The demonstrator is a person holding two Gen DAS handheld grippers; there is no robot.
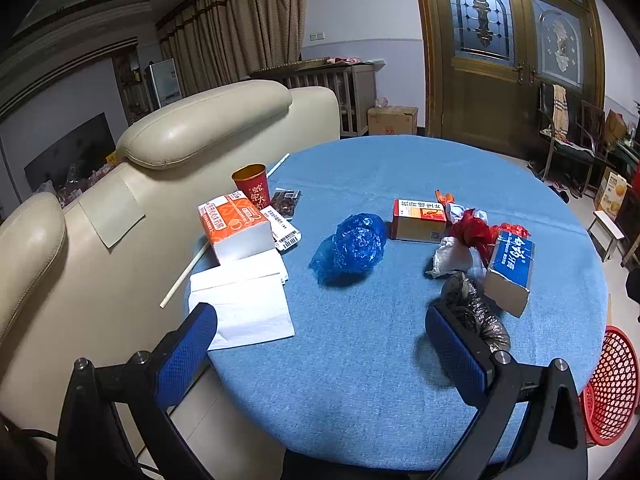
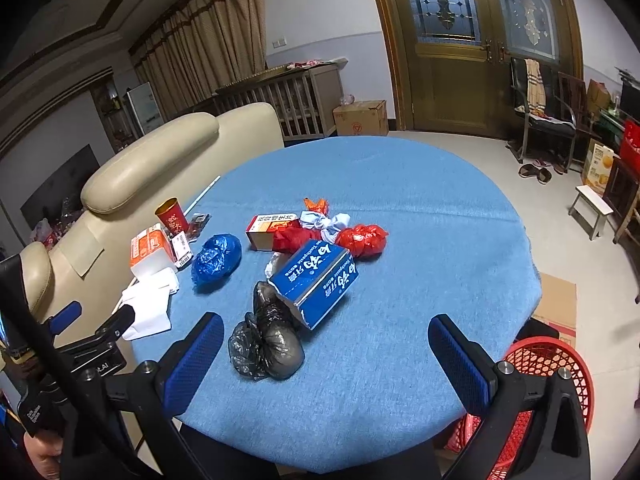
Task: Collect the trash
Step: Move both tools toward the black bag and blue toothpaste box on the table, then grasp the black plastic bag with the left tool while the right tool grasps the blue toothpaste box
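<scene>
Both claws wide, empty: left claw (image 1: 320, 344), right claw (image 2: 326, 354). Black bag (image 2: 266, 342) lies just ahead of your right claw, inboard, touching the blue box (image 2: 316, 280). Prob. light, soft, slippery film; pinch the knotted neck. Basket (image 2: 548, 364) lower right.

A home living room: cream sofa (image 1: 168, 160), curtains (image 1: 240, 20), stained-glass wooden doors (image 1: 508, 52).

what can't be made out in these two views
- Red basket: the table edge and right gripper hide most of it in the right wrist view; contents unseen.
- Black bag: partly behind a left gripper finger in the left wrist view.
- White bag: mostly behind the toothpaste box, right wrist view.
- Receipt print: too small to read.
</scene>
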